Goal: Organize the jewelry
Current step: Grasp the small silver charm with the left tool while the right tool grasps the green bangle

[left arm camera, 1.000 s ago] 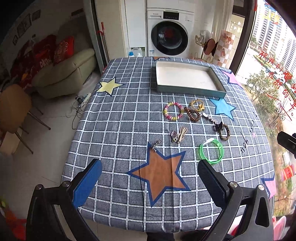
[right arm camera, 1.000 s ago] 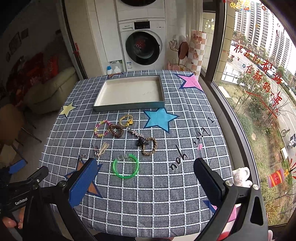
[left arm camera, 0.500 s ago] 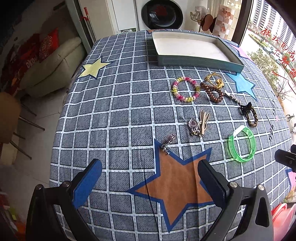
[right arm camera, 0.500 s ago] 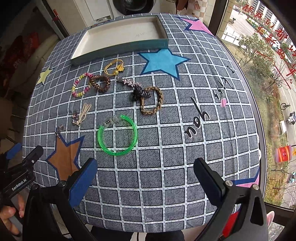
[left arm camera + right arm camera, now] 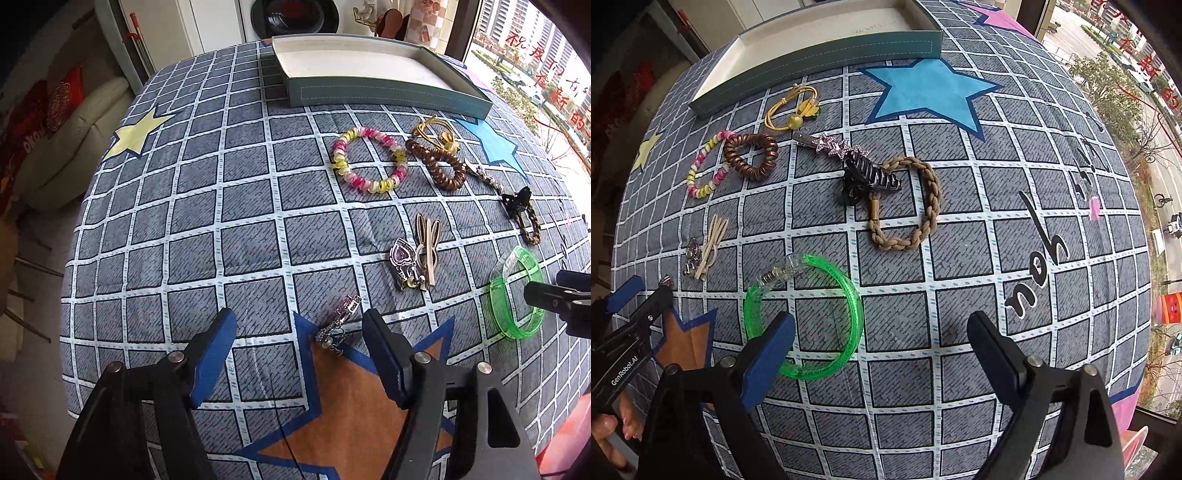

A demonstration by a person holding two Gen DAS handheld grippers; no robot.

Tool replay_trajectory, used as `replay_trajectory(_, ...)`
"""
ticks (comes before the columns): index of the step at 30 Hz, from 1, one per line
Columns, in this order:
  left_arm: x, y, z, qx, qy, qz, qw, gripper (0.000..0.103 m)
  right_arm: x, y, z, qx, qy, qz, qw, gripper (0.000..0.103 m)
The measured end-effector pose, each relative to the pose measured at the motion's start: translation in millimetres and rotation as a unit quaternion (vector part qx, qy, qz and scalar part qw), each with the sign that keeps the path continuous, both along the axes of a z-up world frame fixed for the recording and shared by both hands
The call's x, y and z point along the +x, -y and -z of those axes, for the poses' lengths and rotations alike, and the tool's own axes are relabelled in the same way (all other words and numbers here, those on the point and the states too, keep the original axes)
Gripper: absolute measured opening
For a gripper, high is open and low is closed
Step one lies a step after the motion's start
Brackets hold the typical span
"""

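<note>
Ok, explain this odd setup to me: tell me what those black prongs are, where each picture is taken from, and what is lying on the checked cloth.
The prongs are hand-held grippers, each carrying a camera that looks along its fingers. One picture is from the left gripper, whose jaws are closing around a small jewelled clip without touching it. The other is from the right gripper, also closing, above a green bangle. Nothing is held. Hair ties, clips and a braided bracelet lie on the cloth; the tray looks empty.

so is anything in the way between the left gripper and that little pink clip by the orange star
Nothing visible. The small pink clip lies on the cloth in the gap ahead of the left gripper, whose jaws are closing but not yet touching it. The nearest other piece, the heart charm cluster, lies clear, further back.
</note>
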State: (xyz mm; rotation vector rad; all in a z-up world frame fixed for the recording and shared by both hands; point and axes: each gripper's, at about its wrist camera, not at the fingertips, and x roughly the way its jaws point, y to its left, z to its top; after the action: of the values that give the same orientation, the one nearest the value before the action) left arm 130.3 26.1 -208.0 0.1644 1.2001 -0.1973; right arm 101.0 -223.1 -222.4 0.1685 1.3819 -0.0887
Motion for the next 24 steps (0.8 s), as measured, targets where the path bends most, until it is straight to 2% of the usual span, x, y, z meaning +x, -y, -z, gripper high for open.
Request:
replay_trajectory(1, 0, 1, 2, 0.000, -0.002, 0.004, 1.0000, 0.072, 1, -1, 3, -0.002, -0.006, -0.002, 1.000, 0.085)
replay_trajectory(4, 0, 4, 1, 0.000, 0.004, 0.010, 0.9999, 0.071, 1, -8, 4, -0.019, -0.001, -0.012, 1.000, 0.081)
replay_trajectory(6, 0, 6, 1, -0.004, 0.005, 0.017, 0.9998, 0.064, 0, -13, 5, -0.030, -0.003, -0.018, 0.999, 0.075)
replay_trajectory(8, 0, 9, 0, -0.013, 0.002, 0.026, 0.9996, 0.041, 0, -18, 6, -0.041, -0.004, -0.025, 0.999, 0.065)
replay_trajectory(9, 0, 11, -1, -0.015, 0.002, 0.032, 0.9994, 0.034, 0, -19, 5, -0.039, -0.004, -0.025, 0.999, 0.062)
replay_trajectory(10, 0, 12, -1, -0.015, 0.001, 0.037, 0.9992, 0.025, 0, -20, 5, -0.039, -0.004, -0.025, 0.999, 0.054)
replay_trajectory(12, 1, 12, -2, -0.030, -0.004, 0.041, 0.9987, 0.025, 1, -23, 4, -0.039, -0.005, -0.023, 0.999, 0.040)
replay_trajectory(14, 2, 8, -5, -0.052, -0.010, 0.037, 0.9979, 0.021, 7, -23, -1, -0.036, -0.006, -0.022, 0.999, 0.008)
replay_trajectory(19, 4, -4, -19, -0.093, -0.012, 0.027, 0.9952, 0.021, 12, -15, -17, -0.003, -0.003, 0.000, 1.000, 0.007)
replay_trajectory(24, 12, -7, -33, -0.107, -0.002, 0.026, 0.9940, 0.021, 17, -10, -38, 0.023, 0.019, 0.003, 1.000, 0.007)
